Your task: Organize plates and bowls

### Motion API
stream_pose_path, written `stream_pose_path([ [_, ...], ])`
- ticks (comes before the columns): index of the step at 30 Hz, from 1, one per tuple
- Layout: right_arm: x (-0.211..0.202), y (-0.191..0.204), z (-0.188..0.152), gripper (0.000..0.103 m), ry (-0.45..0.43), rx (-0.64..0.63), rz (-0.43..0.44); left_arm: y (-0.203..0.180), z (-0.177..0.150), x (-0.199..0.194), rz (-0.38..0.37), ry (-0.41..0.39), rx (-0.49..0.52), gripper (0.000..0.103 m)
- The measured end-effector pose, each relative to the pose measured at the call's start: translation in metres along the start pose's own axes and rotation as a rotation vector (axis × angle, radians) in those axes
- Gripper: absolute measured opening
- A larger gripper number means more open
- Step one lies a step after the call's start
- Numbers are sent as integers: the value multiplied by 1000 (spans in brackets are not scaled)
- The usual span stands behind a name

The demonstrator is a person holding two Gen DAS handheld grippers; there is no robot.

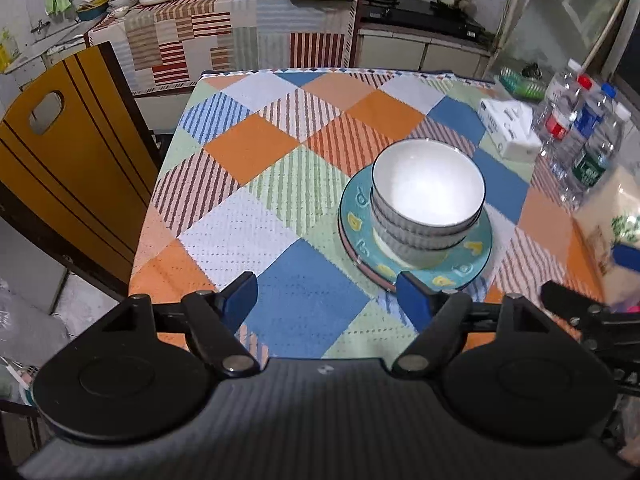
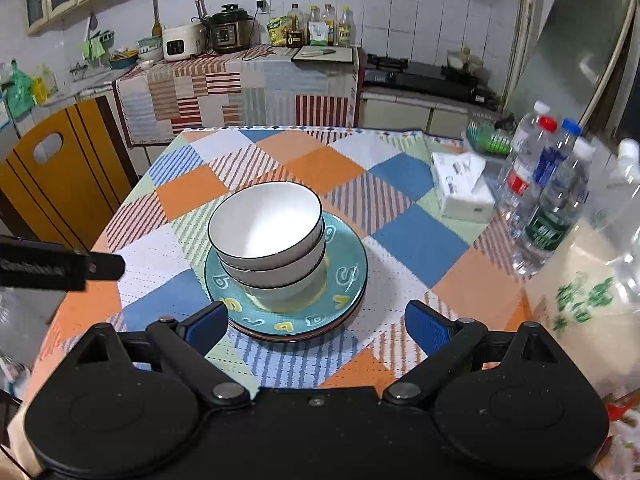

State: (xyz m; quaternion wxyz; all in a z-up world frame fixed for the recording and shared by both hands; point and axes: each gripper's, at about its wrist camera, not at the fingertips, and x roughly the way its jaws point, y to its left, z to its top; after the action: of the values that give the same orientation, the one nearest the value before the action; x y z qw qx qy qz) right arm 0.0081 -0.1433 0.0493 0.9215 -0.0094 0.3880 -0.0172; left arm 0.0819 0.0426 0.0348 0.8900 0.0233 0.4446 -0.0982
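Three nested white bowls (image 1: pixel 428 192) (image 2: pixel 266 224) with dark rims stand stacked on a teal plate (image 1: pixel 472 256) (image 2: pixel 344 276) with yellow and white letters. That plate lies on a pinkish plate whose rim shows beneath it (image 1: pixel 352 254) (image 2: pixel 256 330). My left gripper (image 1: pixel 328 296) is open and empty, just in front of the stack and to its left. My right gripper (image 2: pixel 316 326) is open and empty, its blue pads either side of the plates' near edge. Part of the right gripper shows at the right of the left wrist view (image 1: pixel 624 258).
The table (image 1: pixel 248 148) (image 2: pixel 416 236) has a patchwork cloth. A tissue box (image 1: pixel 508 128) (image 2: pixel 460 188) and water bottles (image 1: pixel 576 128) (image 2: pixel 548 200) stand at its right, with a pale bag (image 2: pixel 580 304) nearer. A yellow chair (image 1: pixel 72 152) (image 2: pixel 60 172) is at the left.
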Motion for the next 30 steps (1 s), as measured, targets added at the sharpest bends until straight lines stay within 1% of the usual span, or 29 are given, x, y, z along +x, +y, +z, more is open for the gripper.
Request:
stream_pose_path([
  [4,-11,3,-5,97,3,-12,-41,-10,-9,-3,27,-5,59,76],
  [8,-13,-4,-15,97,35,40,-58,-16,-21,-10,45,-38,101,76],
  [11,-11,-12,-26,97,58,79,-75,-21,-30,-12,61,-47,163,76],
  [13,-11,-17,-32,97,68,110,-77,-22,-35,-13,65,-55,185,76],
  [15,-12,-21,-35,97,70,127,-75,-22,-38,-13,62,-62,195,75],
  [17,-16,-20,-37,97,54,118,-73,-22,-42,-11,57,-60,205,76],
  [21,-21,-15,-40,97,24,111,-74,-20,-46,-9,34,-64,195,76],
  [26,-21,-6,-42,97,21,81,-79,-16,-47,-10,34,-81,177,76],
  [30,-21,-1,-43,97,18,70,-67,-16,-50,-14,12,-99,178,75],
])
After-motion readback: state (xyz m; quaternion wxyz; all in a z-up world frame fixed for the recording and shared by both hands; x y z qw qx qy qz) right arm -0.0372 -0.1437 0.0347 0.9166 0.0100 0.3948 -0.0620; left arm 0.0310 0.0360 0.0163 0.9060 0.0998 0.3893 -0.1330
